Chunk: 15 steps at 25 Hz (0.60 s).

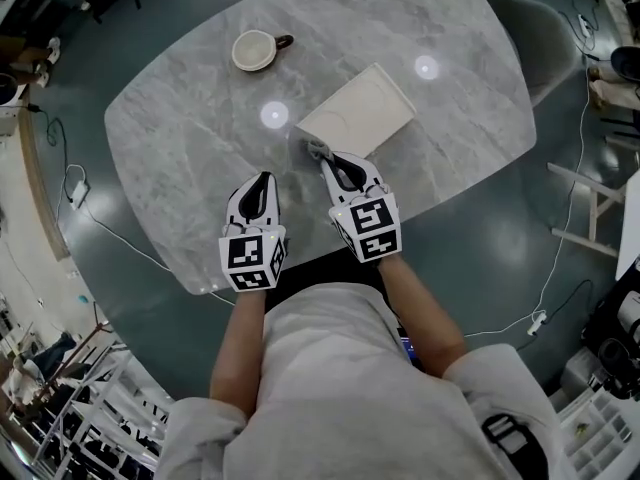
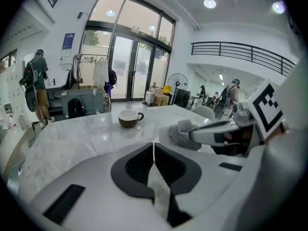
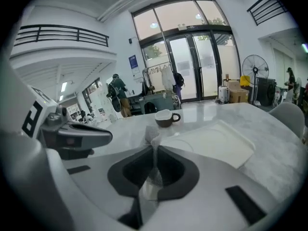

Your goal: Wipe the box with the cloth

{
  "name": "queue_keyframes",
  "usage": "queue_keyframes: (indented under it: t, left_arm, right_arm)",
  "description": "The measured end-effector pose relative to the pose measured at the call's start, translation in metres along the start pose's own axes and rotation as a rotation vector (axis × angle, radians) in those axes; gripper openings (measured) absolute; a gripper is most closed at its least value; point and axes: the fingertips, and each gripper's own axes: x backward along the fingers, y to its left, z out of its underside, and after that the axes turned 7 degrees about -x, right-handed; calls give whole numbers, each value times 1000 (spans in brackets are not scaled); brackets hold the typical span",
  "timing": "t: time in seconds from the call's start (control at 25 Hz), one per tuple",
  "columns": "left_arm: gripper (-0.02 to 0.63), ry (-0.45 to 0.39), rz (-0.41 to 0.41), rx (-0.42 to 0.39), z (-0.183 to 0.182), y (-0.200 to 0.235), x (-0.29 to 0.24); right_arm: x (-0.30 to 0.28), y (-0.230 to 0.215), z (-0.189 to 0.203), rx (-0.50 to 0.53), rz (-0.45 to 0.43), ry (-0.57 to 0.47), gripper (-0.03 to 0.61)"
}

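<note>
A flat white box (image 1: 358,110) lies on the marble table (image 1: 200,138), also visible in the right gripper view (image 3: 211,143). My right gripper (image 1: 327,161) is shut on a small grey cloth (image 1: 316,149), held at the box's near left corner. The cloth (image 3: 153,134) pokes out past the shut jaws of my right gripper (image 3: 155,150). My left gripper (image 1: 262,181) hovers to the left of the box, shut with nothing in it. Seen from my left gripper (image 2: 154,146), the cloth (image 2: 185,131) bunches at the right gripper's tip.
A cream cup (image 1: 255,50) with a dark handle stands at the table's far left, also in the left gripper view (image 2: 129,118) and the right gripper view (image 3: 166,118). A grey chair (image 1: 530,38) sits beyond the table's right edge. Cables (image 1: 100,218) run across the floor.
</note>
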Motion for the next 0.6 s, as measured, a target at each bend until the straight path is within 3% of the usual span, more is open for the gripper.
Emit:
queue_keyframes:
  t: [0.24, 0.6]
  left_arm:
    - [31, 14, -4, 1, 5, 1, 3]
    - [31, 23, 11, -9, 2, -11, -8]
  right_arm:
    - [-24, -6, 29, 66, 20, 112, 41]
    - [-33, -6, 29, 185, 15, 122, 41]
